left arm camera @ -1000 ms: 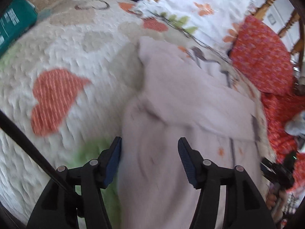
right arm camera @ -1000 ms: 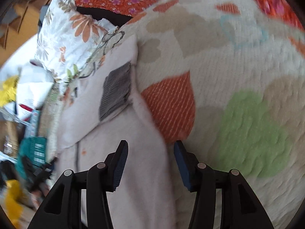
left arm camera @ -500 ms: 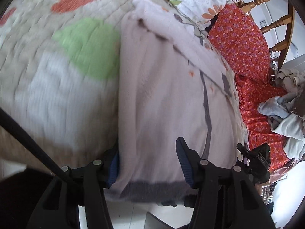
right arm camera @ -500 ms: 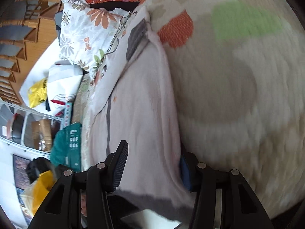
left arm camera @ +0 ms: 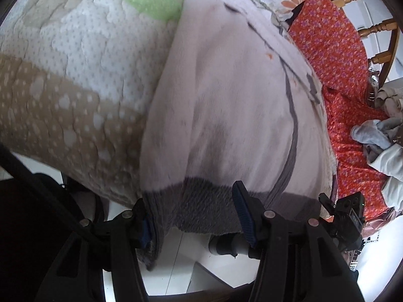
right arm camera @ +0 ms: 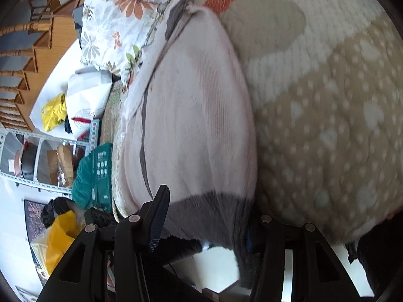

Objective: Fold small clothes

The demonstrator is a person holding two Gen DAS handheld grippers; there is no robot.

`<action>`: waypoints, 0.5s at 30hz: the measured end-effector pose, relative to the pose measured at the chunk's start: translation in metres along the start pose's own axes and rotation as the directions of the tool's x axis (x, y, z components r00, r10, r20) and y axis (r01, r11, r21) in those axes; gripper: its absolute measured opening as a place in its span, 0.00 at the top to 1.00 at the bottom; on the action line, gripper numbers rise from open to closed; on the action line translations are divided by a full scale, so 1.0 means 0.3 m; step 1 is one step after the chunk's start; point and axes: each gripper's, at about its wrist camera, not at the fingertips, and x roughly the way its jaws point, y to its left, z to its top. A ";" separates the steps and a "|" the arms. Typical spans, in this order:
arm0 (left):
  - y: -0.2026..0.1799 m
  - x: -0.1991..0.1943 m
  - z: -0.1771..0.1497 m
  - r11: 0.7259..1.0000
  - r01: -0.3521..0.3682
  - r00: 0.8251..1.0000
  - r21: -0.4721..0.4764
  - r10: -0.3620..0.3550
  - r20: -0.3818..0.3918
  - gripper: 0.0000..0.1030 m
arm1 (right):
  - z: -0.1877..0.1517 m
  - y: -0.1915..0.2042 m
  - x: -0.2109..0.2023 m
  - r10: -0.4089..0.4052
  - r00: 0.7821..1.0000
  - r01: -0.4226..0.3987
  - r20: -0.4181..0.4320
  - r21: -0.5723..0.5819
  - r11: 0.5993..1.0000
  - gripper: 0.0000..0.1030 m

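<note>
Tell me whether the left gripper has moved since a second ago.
Yes. The left gripper has drawn back along the quilt, from the orange heart to the sweater's grey hem at the bed's edge; its jaws have been closing around that hem.

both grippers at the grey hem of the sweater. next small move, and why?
Probably close both on the grey hem band. It lies between the open jaws of the left gripper and the right gripper, both of which have just been narrowing, pads not visibly pinching. The pale sweater lies flat on the quilt.
</note>
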 end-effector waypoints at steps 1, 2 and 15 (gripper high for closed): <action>0.004 0.007 -0.008 1.000 -0.011 1.000 -0.010 0.010 -0.005 0.56 | -0.015 0.010 0.008 -0.036 0.999 0.036 -0.001 -0.018 0.999 0.58; 0.013 0.007 -0.011 0.999 -0.030 1.000 -0.018 0.030 -0.004 0.73 | -0.021 0.011 0.011 -0.064 0.998 0.064 -0.002 -0.034 0.997 0.71; -0.014 -0.333 -0.105 0.999 0.024 0.975 0.024 -0.029 0.220 0.97 | -0.148 0.092 -0.161 -0.007 1.000 0.011 0.021 -0.171 0.985 0.96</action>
